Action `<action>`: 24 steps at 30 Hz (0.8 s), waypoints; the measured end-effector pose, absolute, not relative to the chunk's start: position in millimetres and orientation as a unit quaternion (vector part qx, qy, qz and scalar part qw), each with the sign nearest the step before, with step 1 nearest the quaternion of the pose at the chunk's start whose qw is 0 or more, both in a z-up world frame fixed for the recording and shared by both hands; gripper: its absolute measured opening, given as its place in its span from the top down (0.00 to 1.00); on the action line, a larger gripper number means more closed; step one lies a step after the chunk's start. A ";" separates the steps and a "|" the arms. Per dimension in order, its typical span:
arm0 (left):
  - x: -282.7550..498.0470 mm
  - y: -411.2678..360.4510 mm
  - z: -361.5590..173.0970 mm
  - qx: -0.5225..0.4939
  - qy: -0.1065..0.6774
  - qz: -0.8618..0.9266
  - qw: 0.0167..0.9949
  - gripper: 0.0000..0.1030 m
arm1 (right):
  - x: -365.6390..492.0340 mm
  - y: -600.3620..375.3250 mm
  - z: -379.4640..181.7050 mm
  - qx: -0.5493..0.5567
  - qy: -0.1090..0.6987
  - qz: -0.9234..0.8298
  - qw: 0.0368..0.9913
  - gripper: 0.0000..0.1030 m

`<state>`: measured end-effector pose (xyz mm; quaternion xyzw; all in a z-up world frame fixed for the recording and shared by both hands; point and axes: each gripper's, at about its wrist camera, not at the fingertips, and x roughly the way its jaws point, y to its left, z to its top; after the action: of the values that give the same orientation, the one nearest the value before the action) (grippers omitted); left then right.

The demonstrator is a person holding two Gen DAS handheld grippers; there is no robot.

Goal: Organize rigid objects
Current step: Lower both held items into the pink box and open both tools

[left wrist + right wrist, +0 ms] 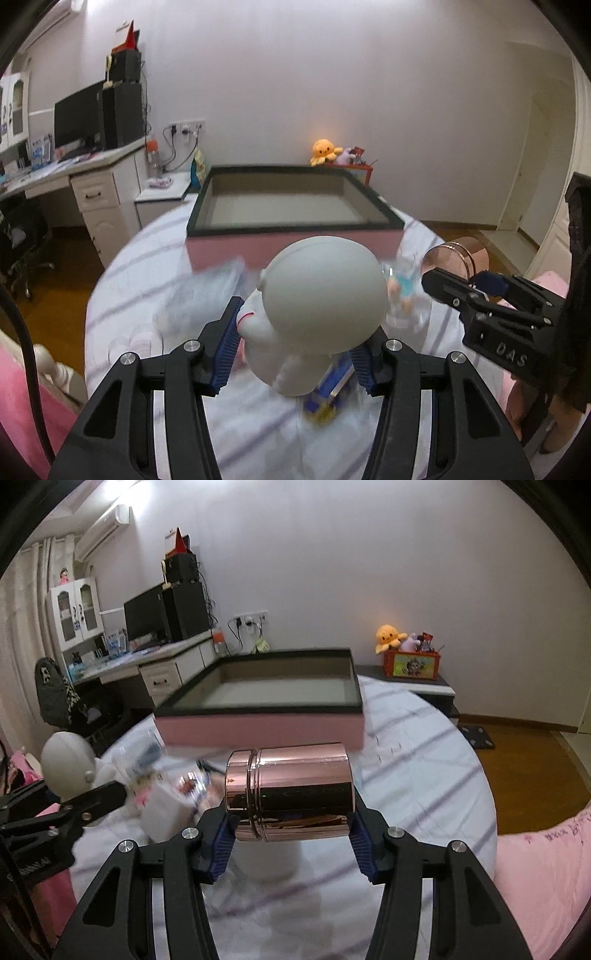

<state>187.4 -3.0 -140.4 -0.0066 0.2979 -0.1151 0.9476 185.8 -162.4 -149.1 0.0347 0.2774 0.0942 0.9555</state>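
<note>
My left gripper is shut on a white round-headed figurine, held above the bed. My right gripper is shut on a rose-gold metal canister, held sideways by its two ends. The canister also shows in the left wrist view, to the right of the figurine. The figurine shows in the right wrist view at the far left. A pink box with a dark rim, open and empty inside, sits on the bed beyond both grippers; it also shows in the right wrist view.
Small toys and packets lie blurred on the striped bedsheet in front of the box. A blue and yellow item lies under the figurine. A desk with monitor stands left. A toy crate with an orange plush stands at the back right.
</note>
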 end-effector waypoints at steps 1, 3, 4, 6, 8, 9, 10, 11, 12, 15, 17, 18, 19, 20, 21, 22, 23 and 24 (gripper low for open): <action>196.6 -5.1 -134.4 -0.004 0.294 -0.116 0.949 0.48 | 190.8 -160.5 -143.1 0.034 0.274 0.095 0.956 0.46; 215.1 -8.4 -123.8 0.002 0.288 -0.116 0.951 0.48 | 199.4 -156.8 -134.0 0.033 0.267 0.097 0.958 0.46; 225.3 -9.8 -118.3 0.004 0.285 -0.116 0.952 0.48 | 207.7 -155.0 -127.8 0.032 0.264 0.099 0.959 0.46; 250.0 -12.6 -107.9 0.009 0.280 -0.119 0.953 0.48 | 222.5 -153.5 -120.0 0.036 0.264 0.103 0.958 0.46; 277.8 -14.3 -103.1 0.011 0.289 -0.120 0.950 0.48 | 244.7 -152.0 -111.4 0.042 0.270 0.108 0.956 0.46; 294.0 -15.5 -102.3 0.014 0.299 -0.122 0.946 0.48 | 254.7 -151.7 -108.7 0.046 0.272 0.110 0.955 0.46; 308.5 -16.6 -101.9 0.015 0.308 -0.124 0.943 0.48 | 265.9 -150.9 -106.5 0.048 0.276 0.111 0.954 0.46; 324.3 -18.0 -102.7 0.017 0.320 -0.124 0.939 0.48 | 283.5 -148.6 -104.1 0.047 0.284 0.109 0.951 0.46; 340.3 -17.9 -103.9 0.020 0.330 -0.120 0.936 0.48 | 296.1 -147.0 -103.7 0.049 0.291 0.108 0.949 0.46; 380.9 -18.9 -110.5 0.036 0.355 -0.106 0.928 0.48 | 339.6 -147.3 -109.6 0.070 0.329 0.112 0.935 0.46; 407.8 -17.4 -122.6 0.035 0.382 -0.105 0.918 0.48 | 367.9 -145.2 -117.2 0.078 0.364 0.113 0.921 0.46; 420.1 -15.9 -130.1 0.032 0.400 -0.105 0.910 0.48 | 377.2 -143.1 -120.5 0.079 0.372 0.113 0.918 0.46; 432.4 -14.6 -140.5 0.031 0.421 -0.101 0.901 0.48 | 389.5 -141.4 -125.4 0.080 0.382 0.113 0.914 0.46; 437.3 -14.7 -148.9 0.037 0.431 -0.096 0.896 0.48 | 398.8 -139.6 -130.6 0.078 0.396 0.110 0.908 0.46; 440.2 -15.5 -154.1 0.041 0.436 -0.093 0.894 0.48 | 406.3 -138.8 -136.0 0.082 0.409 0.109 0.902 0.46; 444.3 -15.3 -159.7 0.041 0.442 -0.090 0.891 0.48 | 414.8 -138.2 -142.1 0.089 0.423 0.112 0.895 0.46; 448.1 -14.4 -165.4 0.036 0.454 -0.091 0.886 0.48 | 419.3 -137.8 -146.2 0.093 0.430 0.115 0.891 0.46; 450.0 -13.8 -170.4 0.029 0.465 -0.092 0.880 0.47 | 422.3 -137.2 -149.7 0.093 0.438 0.116 0.887 0.46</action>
<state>450.0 -13.8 -170.4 0.0286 0.4646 -0.0919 0.8803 422.3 -137.2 -149.7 0.0932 0.4382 0.1156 0.8865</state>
